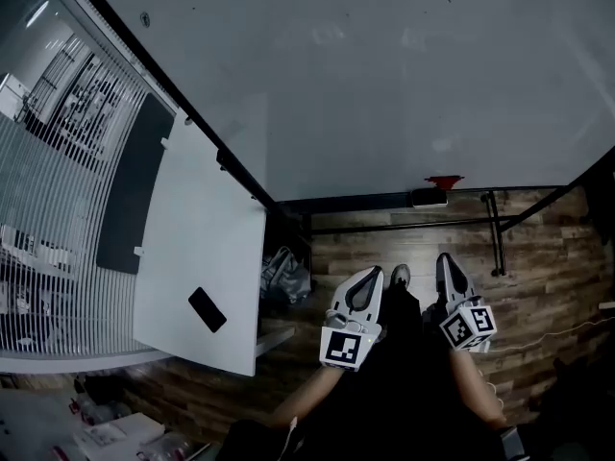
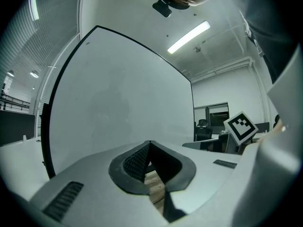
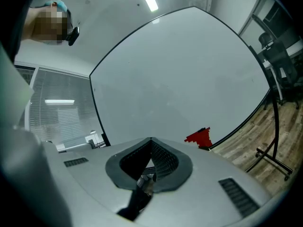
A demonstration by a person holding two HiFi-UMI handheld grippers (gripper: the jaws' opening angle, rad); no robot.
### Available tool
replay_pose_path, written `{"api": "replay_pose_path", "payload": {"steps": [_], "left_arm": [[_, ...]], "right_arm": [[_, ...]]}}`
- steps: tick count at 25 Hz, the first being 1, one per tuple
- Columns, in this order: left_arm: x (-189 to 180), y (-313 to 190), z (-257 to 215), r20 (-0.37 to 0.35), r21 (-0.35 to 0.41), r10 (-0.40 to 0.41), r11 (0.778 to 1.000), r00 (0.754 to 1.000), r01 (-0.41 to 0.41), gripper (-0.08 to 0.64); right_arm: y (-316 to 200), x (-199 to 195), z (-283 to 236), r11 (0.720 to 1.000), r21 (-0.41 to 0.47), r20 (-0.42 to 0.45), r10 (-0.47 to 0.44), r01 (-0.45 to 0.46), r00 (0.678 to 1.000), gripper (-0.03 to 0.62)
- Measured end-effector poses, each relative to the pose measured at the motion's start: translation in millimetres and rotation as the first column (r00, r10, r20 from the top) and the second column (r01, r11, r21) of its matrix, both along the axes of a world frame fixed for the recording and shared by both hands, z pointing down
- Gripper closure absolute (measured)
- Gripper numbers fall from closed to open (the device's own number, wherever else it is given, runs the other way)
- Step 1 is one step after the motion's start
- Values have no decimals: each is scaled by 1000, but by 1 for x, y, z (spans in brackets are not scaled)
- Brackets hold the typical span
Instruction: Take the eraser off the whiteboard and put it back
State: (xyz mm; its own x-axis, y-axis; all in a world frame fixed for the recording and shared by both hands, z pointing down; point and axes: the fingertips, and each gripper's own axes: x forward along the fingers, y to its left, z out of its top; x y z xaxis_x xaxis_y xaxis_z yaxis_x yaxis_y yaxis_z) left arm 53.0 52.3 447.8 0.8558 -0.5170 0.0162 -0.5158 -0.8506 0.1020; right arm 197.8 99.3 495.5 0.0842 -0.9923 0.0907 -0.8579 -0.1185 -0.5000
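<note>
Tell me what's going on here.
A person faces the whiteboard with a tool in each hand. The left tool and right tool are both shut and empty, held level short of the board. The red eraser sits at the whiteboard's bottom edge, untouched.

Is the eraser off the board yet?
Nothing looks done yet: the red eraser sits at the bottom edge of the whiteboard. Nothing is in hand; the left gripper and right gripper are shut, empty, short of it. Taking it off and putting it back remain.
</note>
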Motion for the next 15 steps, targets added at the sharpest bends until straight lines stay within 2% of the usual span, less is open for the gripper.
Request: {"api": "replay_pose_path", "payload": {"steps": [5,7,15], "left_arm": [[19,-19,3,30,-6,12,1000,999,-12,554],[25,-24,8,57,-13,24,1000,998,-23,554],[54,-38,27,88,-66,61,996,994,-55,554]], "right_arm": [[-16,19,14,1000,-24,46,15,-14,999,577],[-22,26,25,999,-34,81,20,-17,997,577],[-46,44,76,996,-92,228,21,0,973,576]]}}
